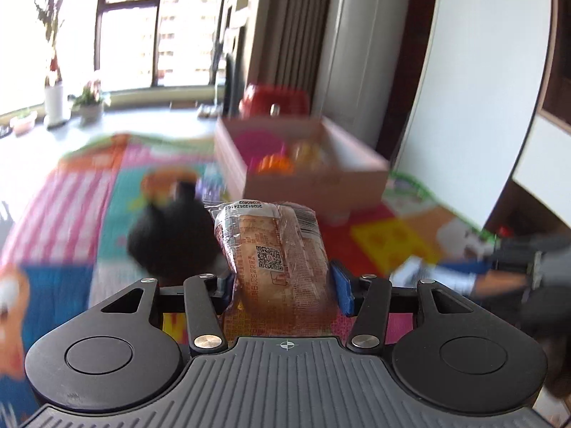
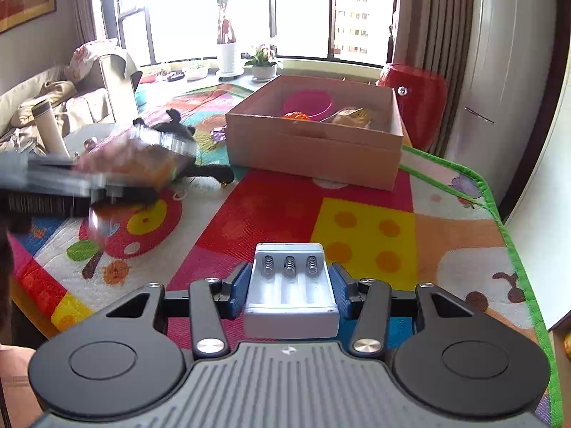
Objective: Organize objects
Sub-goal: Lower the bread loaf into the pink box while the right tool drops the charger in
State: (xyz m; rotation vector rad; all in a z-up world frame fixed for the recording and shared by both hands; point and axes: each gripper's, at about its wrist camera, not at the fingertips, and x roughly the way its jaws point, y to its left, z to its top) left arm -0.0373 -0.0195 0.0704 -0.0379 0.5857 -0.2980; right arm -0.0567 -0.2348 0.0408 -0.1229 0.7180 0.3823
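Two hand-held grippers clamped: left (image 1: 282, 281) w/ crinkly bread pack (image 1: 274, 249), right (image 2: 289, 285) w/ boxy plastic battery holder (image 2: 291, 292).

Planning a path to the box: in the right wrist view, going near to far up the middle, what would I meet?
Right tool shut on the white battery holder → bare colourful play mat → cardboard box → pink bowl inside it → window sill.
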